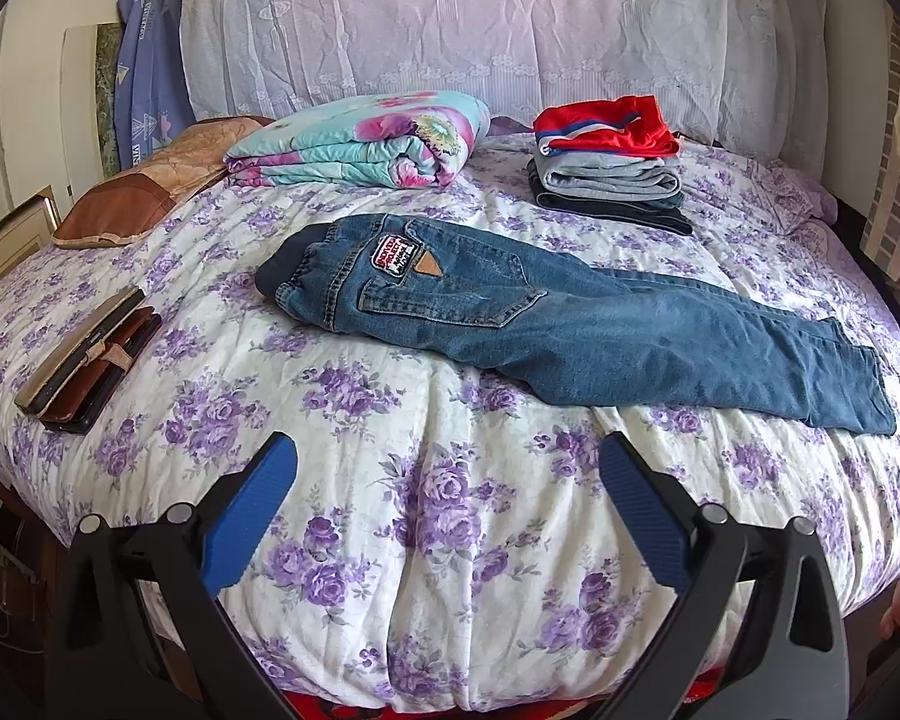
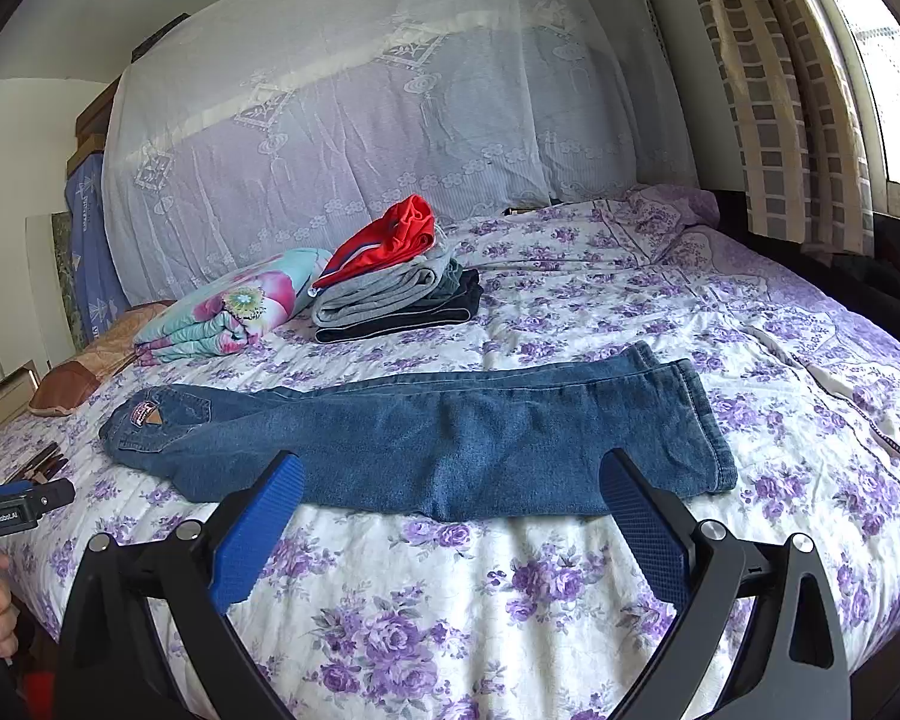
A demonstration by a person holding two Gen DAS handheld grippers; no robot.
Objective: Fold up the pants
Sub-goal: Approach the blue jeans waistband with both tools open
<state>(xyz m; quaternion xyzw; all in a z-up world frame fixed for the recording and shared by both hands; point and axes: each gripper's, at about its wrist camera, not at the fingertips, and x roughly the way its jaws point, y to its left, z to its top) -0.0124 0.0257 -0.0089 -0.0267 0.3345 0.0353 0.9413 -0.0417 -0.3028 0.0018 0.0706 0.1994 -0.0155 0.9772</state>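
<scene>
A home bedroom: beyond the fingers spreads a bed [image 1: 390,420] with a purple-flowered cover, a folded quilt [image 1: 360,144], stacked clothes [image 1: 609,162], and a curtained window [image 2: 798,108] to the right.

The jeans [image 1: 576,330] are matt blue denim with a leather-look tan patch [image 1: 424,264]. The bedspread [image 1: 426,516] is soft, crinkled printed cloth. Gripper pads [image 2: 258,531] look ribbed blue rubber on matt black plastic arms; the headboard cover [image 1: 450,18] is sheer lace.

A wide bed [image 2: 570,570] with a purple flowered cover fills the room, and a white lace cloth [image 1: 450,18] hangs over its headboard. A checked curtain [image 2: 780,108] (beige and grey) hangs beside a bright window [image 2: 882,48]; the walls are white.
</scene>
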